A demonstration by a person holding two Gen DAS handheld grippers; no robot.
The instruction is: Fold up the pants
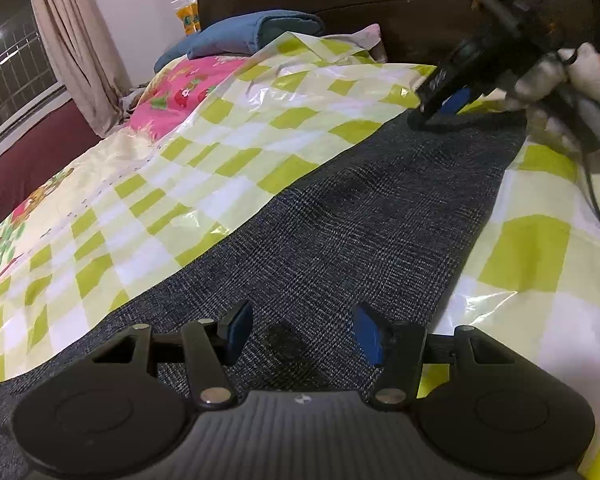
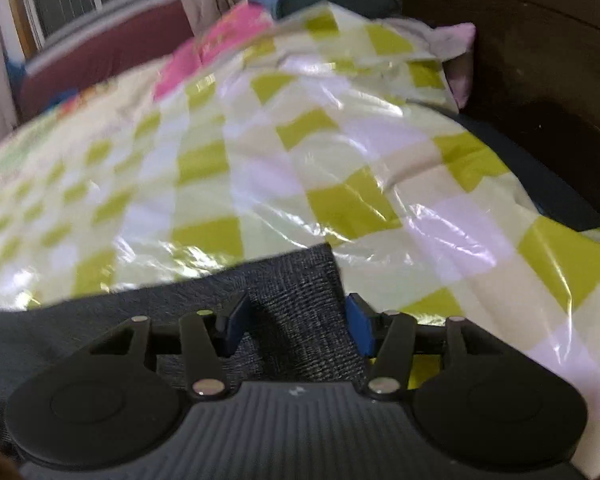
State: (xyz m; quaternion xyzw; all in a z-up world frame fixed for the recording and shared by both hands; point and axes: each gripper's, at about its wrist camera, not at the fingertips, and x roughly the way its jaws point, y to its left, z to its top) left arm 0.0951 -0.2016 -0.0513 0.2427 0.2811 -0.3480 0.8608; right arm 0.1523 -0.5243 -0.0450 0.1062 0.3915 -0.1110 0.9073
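Left wrist view: I see the pants [image 1: 340, 216] lying flat as a long dark strip on the checked sheet [image 1: 236, 128]. My left gripper [image 1: 298, 334] hangs over the near end, jaws spread — nothing held. The right gripper [image 1: 440, 106] touches the far end.

Right wrist view: right gripper [image 2: 296, 330], jaws apart, straddles a pants corner [image 2: 296, 280] — not clamped.

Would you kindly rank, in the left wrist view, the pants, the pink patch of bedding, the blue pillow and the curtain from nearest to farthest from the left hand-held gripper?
1. Pants: directly under the left hand-held gripper, running ahead.
2. Pink patch of bedding: ahead, left of centre.
3. Blue pillow: beyond it, by the headboard.
4. Curtain: far left, at the window.
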